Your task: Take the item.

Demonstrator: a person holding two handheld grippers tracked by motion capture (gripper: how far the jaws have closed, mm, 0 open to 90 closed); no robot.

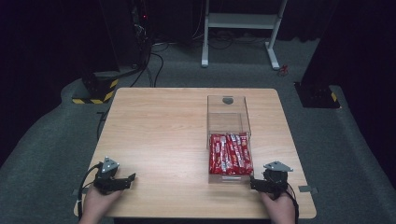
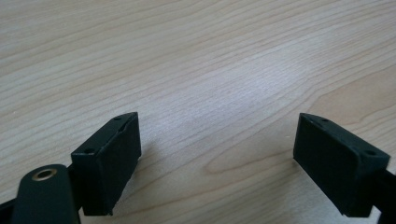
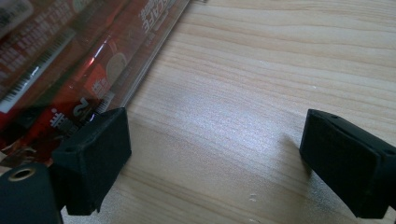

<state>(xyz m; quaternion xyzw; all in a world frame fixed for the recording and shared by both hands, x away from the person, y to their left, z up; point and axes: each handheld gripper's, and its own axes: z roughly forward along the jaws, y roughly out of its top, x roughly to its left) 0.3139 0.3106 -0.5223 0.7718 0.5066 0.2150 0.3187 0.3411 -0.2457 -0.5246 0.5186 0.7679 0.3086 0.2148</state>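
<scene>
High view shows a clear acrylic open-topped box [image 1: 228, 122] on the right half of the pale wooden desk [image 1: 159, 126], its near half packed with red foil snack sticks [image 1: 229, 154] lying side by side. The right gripper [image 1: 253, 183] rests on the desk just beside the box's near right corner, released, with nothing between its jaws; the left gripper [image 1: 132, 178] sits well apart at the near left, likewise released and empty. The step in hand looks like reaching for a stick, and doing it well probably means lifting the right gripper over the near wall and coming down from above, jaws set across one stick's narrow width so its neighbours are not dragged along, while the left stays ready to steady the light box. Right gripper view adds what the overhead cannot: the transparent wall with printed red wrappers [image 3: 56, 60] behind it, right by one jaw. Left gripper view shows bare wood grain [image 2: 210, 70] between wide-parted jaws.
</scene>
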